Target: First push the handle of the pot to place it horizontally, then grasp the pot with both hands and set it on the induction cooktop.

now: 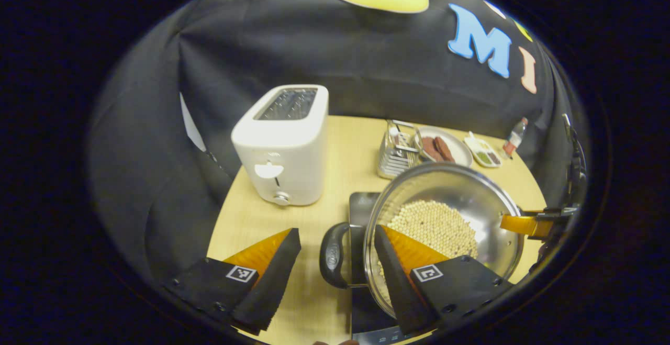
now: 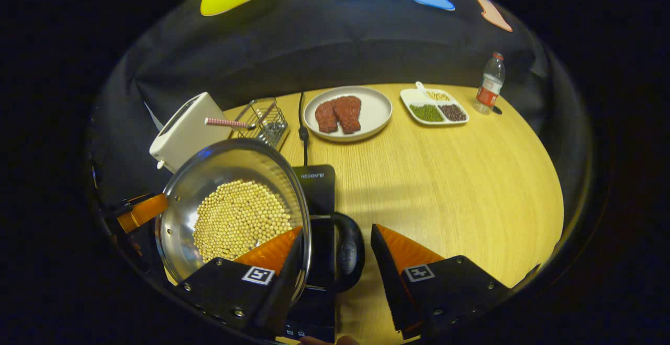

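Observation:
A steel pot (image 1: 471,193) holding pale beans (image 1: 434,224) rests over the black induction cooktop (image 1: 361,206) near the table's front. My left gripper (image 1: 336,231) is open, straddling the pot's black loop handle (image 1: 331,256), one finger reaching over the rim and the other outside. In the right gripper view the same pot (image 2: 209,177) lies to the left on the cooktop (image 2: 319,182). My right gripper (image 2: 336,229) is open around the opposite black handle (image 2: 349,253) without pressing on it. Each view shows the other gripper at the pot's far side (image 1: 528,224) (image 2: 138,211).
A white toaster (image 1: 282,146) stands at the table's back left, beside a wire basket (image 1: 398,151). A plate with two meat patties (image 2: 348,112), a divided dish of beans (image 2: 434,107) and a small bottle (image 2: 489,83) sit along the back. Bare wooden tabletop (image 2: 460,188) spreads to the right.

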Demonstrator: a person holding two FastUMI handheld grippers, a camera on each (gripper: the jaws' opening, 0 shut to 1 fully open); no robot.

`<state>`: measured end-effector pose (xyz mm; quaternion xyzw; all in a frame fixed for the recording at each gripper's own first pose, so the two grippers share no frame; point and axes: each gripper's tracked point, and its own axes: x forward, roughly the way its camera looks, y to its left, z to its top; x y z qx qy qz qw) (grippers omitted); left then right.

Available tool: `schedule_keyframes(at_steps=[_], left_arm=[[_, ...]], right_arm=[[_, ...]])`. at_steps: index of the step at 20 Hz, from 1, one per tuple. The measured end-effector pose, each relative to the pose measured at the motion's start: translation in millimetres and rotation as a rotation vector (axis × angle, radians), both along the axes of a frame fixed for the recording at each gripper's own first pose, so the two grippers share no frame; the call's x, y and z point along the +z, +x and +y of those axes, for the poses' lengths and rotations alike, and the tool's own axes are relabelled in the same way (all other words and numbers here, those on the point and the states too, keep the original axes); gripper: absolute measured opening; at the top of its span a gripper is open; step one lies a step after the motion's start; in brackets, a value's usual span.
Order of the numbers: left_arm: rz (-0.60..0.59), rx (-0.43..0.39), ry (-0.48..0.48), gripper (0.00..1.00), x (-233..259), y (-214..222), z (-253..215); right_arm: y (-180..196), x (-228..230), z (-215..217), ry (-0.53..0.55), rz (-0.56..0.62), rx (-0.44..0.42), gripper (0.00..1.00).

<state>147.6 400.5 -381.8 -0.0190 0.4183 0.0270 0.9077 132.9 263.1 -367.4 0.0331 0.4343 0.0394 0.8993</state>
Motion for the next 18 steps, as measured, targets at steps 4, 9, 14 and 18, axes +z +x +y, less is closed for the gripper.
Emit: schedule_keyframes(at_steps=[4, 9, 14, 18], left_arm=[[-0.212, 0.086, -0.021, 0.96, 87.6, 8.7, -21.6], [-0.428, 0.069, -0.029, 0.95, 194.0, 6.4, -117.6], [-0.590, -0.023, -0.012, 0.96, 275.1, -6.2, -257.6], [-0.689, -0.059, -0.022, 0.97, 332.1, -33.2, -353.6]], right_arm=[[14.8, 70.3, -40.9, 0.017, -0.206, -0.011, 0.92], [12.0, 170.9, -107.4, 0.012, -0.449, -0.015, 0.91], [-10.3, 276.6, -169.8, -0.022, -0.658, 0.006, 0.92], [-35.6, 325.9, -213.3, -0.043, -0.745, 0.020, 1.00]])
